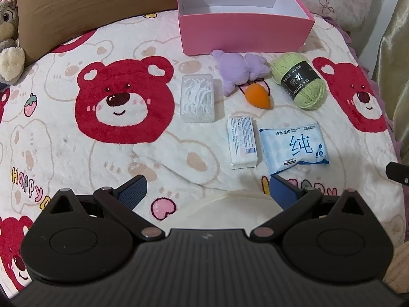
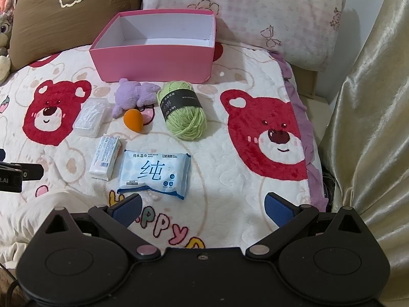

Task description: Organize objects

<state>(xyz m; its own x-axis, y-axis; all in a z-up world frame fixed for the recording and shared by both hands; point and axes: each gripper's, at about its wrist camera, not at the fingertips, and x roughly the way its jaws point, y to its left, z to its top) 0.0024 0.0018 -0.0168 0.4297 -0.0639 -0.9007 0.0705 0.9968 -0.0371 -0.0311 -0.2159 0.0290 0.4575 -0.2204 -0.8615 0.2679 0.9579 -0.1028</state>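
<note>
An empty pink box [image 1: 242, 35] [image 2: 153, 62] stands at the far side of the bear-print blanket. In front of it lie a purple plush toy [image 1: 239, 70] [image 2: 133, 93], an orange sponge egg [image 1: 258, 96] [image 2: 133, 119], a green yarn ball [image 1: 299, 81] [image 2: 182, 111], a clear floss-pick case [image 1: 197, 98] [image 2: 90, 116], a white tissue pack [image 1: 242, 142] [image 2: 105, 157] and a blue wet-wipe pack [image 1: 294, 147] [image 2: 156, 171]. My left gripper [image 1: 207, 190] hovers open near the tissue and wipe packs. My right gripper [image 2: 202, 206] is open just right of the wipe pack. Neither holds anything.
A brown headboard cushion [image 2: 64, 10] and a pink patterned pillow [image 2: 255, 12] sit behind the box. Stuffed animals [image 1: 9, 38] lean at the far left. A shiny gold curtain [image 2: 370, 128] hangs past the blanket's right edge. A cream fold of bedding [image 1: 230, 209] lies nearest me.
</note>
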